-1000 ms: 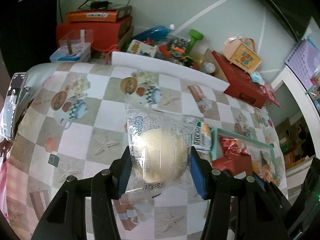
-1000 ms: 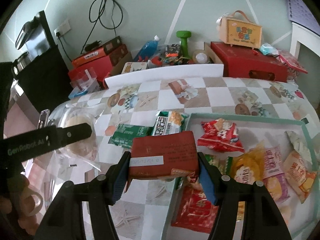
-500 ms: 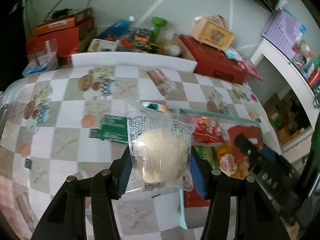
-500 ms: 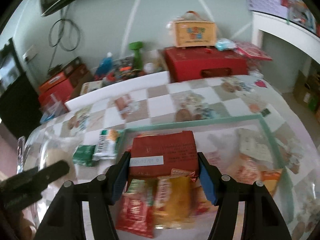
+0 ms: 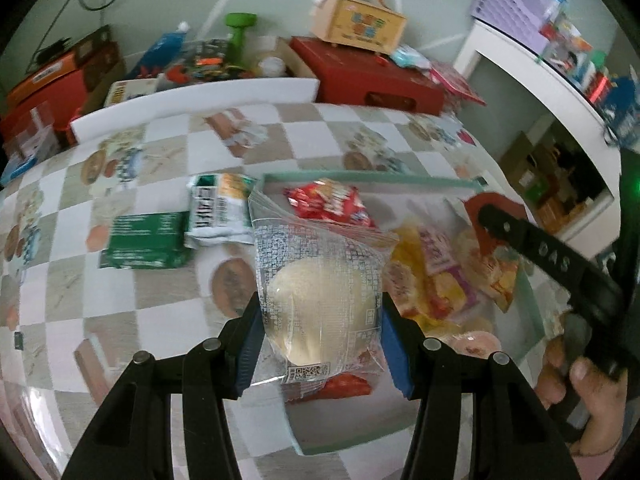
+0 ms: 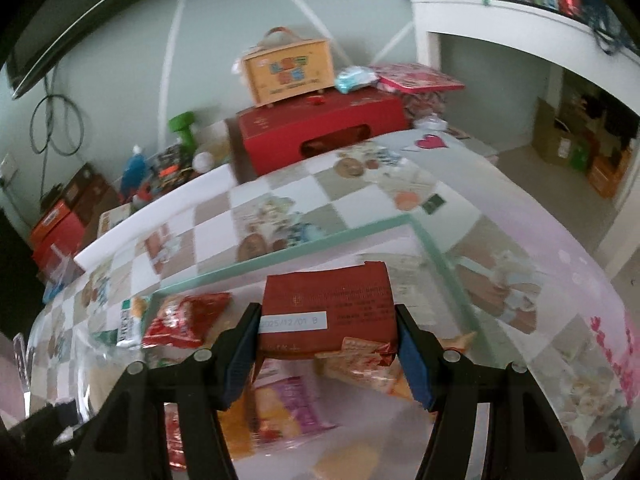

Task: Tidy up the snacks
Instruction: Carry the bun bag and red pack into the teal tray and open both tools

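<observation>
Left hand-held gripper [image 5: 320, 344] angled downward, jaws clamped, right hand-held gripper [image 6: 326, 344] likewise tilted and clamped

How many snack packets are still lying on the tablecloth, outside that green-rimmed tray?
2. A dark green packet lies flat on the checked cloth, and a white-and-green packet sits beside it, against the green-rimmed tray at its left edge. Others may be hidden behind the tongs.

Bun wrapper [image 5: 320, 276] clear glossy plastic; red packet [image 6: 327, 312] matt foil.
</observation>
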